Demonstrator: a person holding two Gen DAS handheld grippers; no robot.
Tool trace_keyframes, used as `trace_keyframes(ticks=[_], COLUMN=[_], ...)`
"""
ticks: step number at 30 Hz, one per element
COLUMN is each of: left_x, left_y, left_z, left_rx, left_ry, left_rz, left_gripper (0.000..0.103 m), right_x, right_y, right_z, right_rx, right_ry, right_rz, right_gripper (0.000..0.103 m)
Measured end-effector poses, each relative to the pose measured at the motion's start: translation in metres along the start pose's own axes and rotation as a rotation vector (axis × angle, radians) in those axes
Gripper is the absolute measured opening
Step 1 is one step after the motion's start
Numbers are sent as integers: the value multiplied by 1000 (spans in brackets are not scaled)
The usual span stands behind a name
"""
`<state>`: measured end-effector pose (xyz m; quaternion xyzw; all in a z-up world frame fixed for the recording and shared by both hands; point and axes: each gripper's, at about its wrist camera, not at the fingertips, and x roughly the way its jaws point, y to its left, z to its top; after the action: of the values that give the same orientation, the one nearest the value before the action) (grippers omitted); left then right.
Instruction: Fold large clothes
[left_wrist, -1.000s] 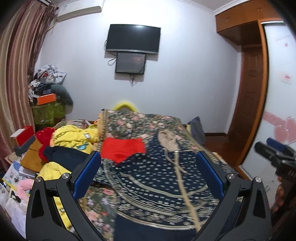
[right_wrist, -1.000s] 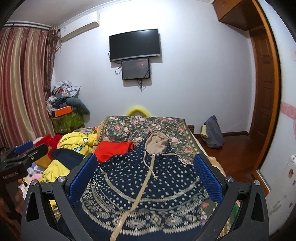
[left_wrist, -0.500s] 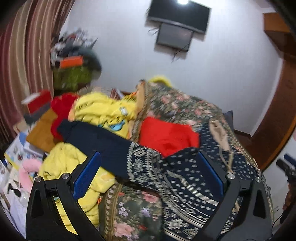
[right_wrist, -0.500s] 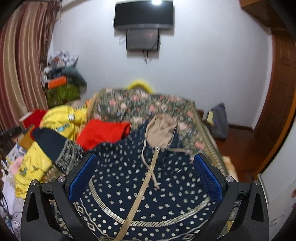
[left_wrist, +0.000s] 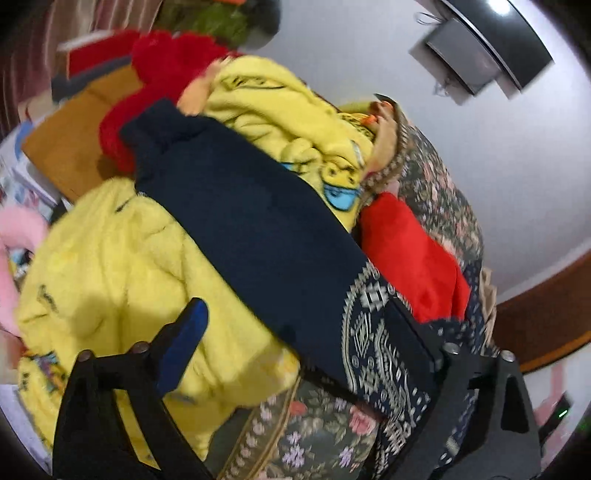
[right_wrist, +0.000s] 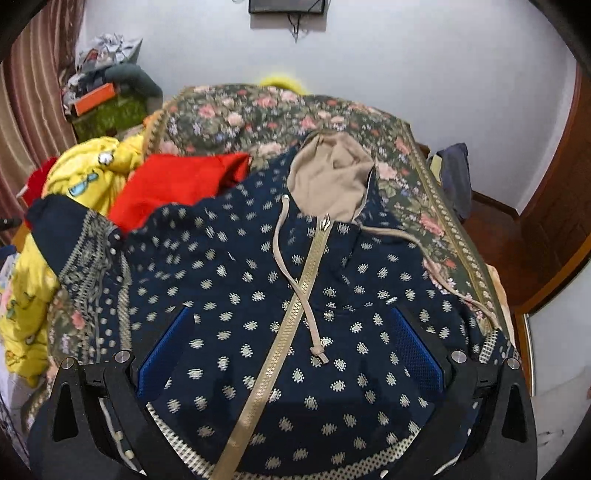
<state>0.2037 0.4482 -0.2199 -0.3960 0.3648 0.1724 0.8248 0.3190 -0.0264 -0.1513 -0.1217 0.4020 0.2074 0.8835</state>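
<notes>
A navy patterned zip hoodie (right_wrist: 258, 302) with a tan hood (right_wrist: 328, 177) lies face up on the floral bed cover (right_wrist: 258, 110). Its left sleeve (left_wrist: 251, 229) stretches out sideways over a yellow fleece pile (left_wrist: 122, 258). My left gripper (left_wrist: 306, 328) is open, tilted, and low over that sleeve near its patterned shoulder. My right gripper (right_wrist: 291, 332) is open just above the hoodie's chest, straddling the gold zipper (right_wrist: 291, 317) and a tan drawstring (right_wrist: 295, 288).
A red garment (right_wrist: 177, 184) lies beside the hood; it also shows in the left wrist view (left_wrist: 410, 254). Yellow and red clothes (left_wrist: 177, 66) pile up left of the bed. A cluttered shelf (right_wrist: 103, 88) and striped curtain (right_wrist: 29, 110) stand at far left; a wooden door (right_wrist: 554, 206) at right.
Both grippers have dropped toward the bed. The left one swung left and tilted onto the outstretched sleeve. The right one lowered over the hoodie's chest. Both stay open.
</notes>
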Motion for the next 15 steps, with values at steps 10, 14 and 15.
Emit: trace_keyframes(ticks=[10, 14, 15], left_x=[44, 57, 60], left_y=[47, 41, 37], left_z=[48, 55, 55], left_rx=[-201, -155, -130], left_ry=[-5, -14, -16], left_rz=[-12, 98, 154], left_gripper=[73, 47, 41], right_x=[30, 36, 37], right_y=[-5, -5, -6], right_z=[-1, -2, -2], right_rx=[34, 37, 37], right_ry=[64, 86, 89], right_rz=[39, 46, 45], right_gripper=[103, 103, 103])
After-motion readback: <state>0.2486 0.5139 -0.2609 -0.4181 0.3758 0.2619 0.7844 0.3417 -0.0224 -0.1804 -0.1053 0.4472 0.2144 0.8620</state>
